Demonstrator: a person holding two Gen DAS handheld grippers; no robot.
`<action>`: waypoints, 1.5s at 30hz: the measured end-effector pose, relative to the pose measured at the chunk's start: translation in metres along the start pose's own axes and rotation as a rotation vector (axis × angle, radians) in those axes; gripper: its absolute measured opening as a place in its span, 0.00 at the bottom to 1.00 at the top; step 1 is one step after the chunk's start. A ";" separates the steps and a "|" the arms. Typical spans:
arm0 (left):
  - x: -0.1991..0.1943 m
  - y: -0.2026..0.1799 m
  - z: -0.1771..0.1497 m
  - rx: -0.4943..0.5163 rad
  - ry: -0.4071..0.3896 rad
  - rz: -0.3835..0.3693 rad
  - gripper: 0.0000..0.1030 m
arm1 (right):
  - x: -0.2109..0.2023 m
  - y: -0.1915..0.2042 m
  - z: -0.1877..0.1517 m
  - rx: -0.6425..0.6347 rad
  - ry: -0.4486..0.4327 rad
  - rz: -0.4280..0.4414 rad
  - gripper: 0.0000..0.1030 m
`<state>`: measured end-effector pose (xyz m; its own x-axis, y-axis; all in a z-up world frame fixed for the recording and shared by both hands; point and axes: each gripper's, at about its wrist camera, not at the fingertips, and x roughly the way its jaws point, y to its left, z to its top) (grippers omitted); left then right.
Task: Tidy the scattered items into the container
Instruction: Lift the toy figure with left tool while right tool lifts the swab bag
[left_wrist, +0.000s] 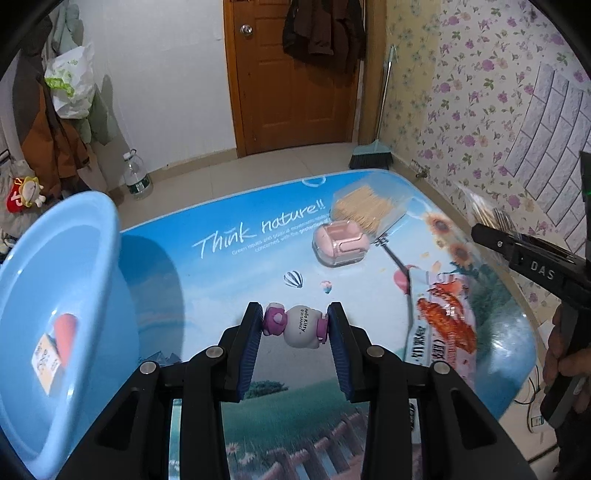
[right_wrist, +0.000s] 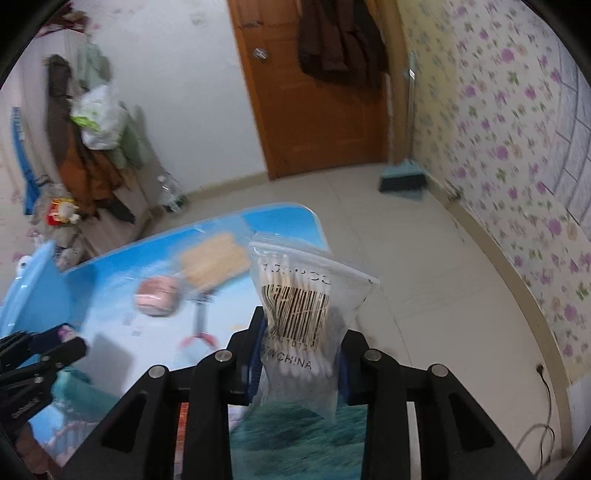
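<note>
My left gripper (left_wrist: 295, 325) is shut on a small white and purple Hello Kitty figure (left_wrist: 301, 326), held above the table. A light blue basin (left_wrist: 55, 295) stands at the left with a red-capped item (left_wrist: 55, 343) inside. My right gripper (right_wrist: 300, 332) is shut on a clear bag of cotton swabs (right_wrist: 295, 306), lifted over the table's right edge. On the table lie a pink earbud case (left_wrist: 340, 242), a box of toothpicks (left_wrist: 365, 208), a snack packet (left_wrist: 439, 328) and a toothbrush (left_wrist: 402, 280).
The table has a blue printed cover (left_wrist: 221, 258). The right gripper shows at the right edge of the left wrist view (left_wrist: 491, 236). A broom (left_wrist: 373, 155), a water bottle (left_wrist: 136, 177), a door and hung coats stand beyond.
</note>
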<state>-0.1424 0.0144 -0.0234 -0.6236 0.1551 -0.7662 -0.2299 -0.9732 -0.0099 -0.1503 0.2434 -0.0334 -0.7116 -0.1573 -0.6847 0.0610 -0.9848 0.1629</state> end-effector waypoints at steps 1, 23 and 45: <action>-0.007 0.000 0.000 -0.003 -0.009 -0.003 0.33 | -0.010 0.007 0.001 -0.015 -0.024 0.012 0.32; -0.147 0.003 -0.059 -0.064 -0.190 0.172 0.33 | -0.163 0.126 -0.043 -0.099 -0.224 0.138 0.32; -0.165 0.042 -0.091 -0.217 -0.194 0.228 0.33 | -0.169 0.183 -0.074 -0.196 -0.183 0.180 0.32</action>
<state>0.0187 -0.0679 0.0444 -0.7753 -0.0609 -0.6287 0.0820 -0.9966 -0.0045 0.0325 0.0845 0.0597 -0.7901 -0.3318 -0.5153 0.3182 -0.9407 0.1178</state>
